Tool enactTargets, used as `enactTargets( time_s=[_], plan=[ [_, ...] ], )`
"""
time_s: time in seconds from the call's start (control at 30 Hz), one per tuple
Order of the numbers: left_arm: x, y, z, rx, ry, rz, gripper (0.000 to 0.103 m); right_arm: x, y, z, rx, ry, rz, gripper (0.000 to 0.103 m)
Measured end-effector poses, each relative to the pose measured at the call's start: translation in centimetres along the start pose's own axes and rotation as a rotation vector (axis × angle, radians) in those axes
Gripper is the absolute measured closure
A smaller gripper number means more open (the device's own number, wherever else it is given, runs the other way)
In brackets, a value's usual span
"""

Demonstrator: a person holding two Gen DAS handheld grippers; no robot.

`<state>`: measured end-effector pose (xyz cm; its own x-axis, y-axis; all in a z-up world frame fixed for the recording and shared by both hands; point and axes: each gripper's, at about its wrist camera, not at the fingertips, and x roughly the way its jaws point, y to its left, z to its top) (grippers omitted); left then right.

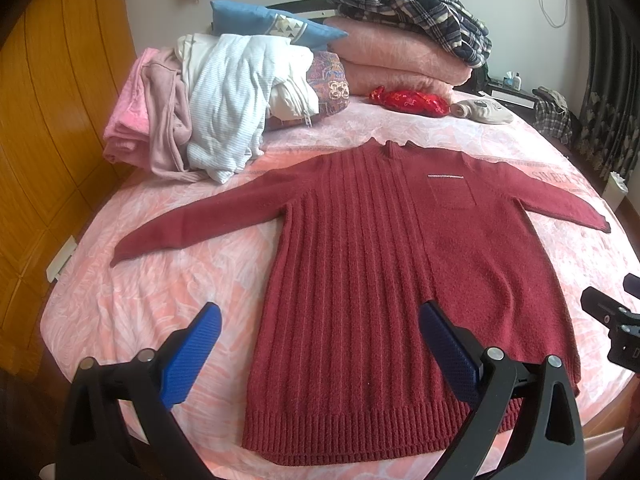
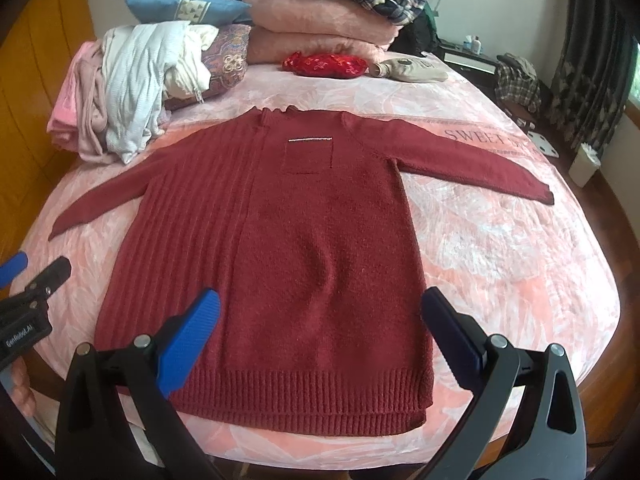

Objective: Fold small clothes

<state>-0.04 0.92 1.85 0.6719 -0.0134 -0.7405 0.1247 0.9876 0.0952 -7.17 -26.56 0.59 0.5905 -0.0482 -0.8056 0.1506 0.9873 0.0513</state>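
Left wrist view: the left tongs (image 1: 318, 320) stand apart, empty, over the hem of the dark red sweater (image 1: 384, 264); the right tongs (image 2: 320, 306) gape likewise. That sweater lies flat on the pink bed (image 1: 168, 280), sleeves spread, with a heap of clothes (image 1: 224, 104) beyond its left sleeve.
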Motion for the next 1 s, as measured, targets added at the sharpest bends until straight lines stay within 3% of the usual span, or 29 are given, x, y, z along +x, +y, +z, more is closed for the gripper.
enactTargets(
  time_s=[0.4,0.63,1.0],
  plan=[
    [0.0,0.1,-0.1,0.002,0.001,0.000,0.004,-0.2,0.0,-0.1,-0.009,-0.014,0.010,0.003],
    [0.0,0.0,-0.1,0.002,0.000,0.001,0.004,-0.8,0.0,-0.1,0.008,-0.071,0.030,0.003],
    [0.2,0.0,-0.1,0.006,-0.001,0.009,0.004,0.8,-0.4,1.0,0.011,0.032,0.031,0.003]
  ],
)
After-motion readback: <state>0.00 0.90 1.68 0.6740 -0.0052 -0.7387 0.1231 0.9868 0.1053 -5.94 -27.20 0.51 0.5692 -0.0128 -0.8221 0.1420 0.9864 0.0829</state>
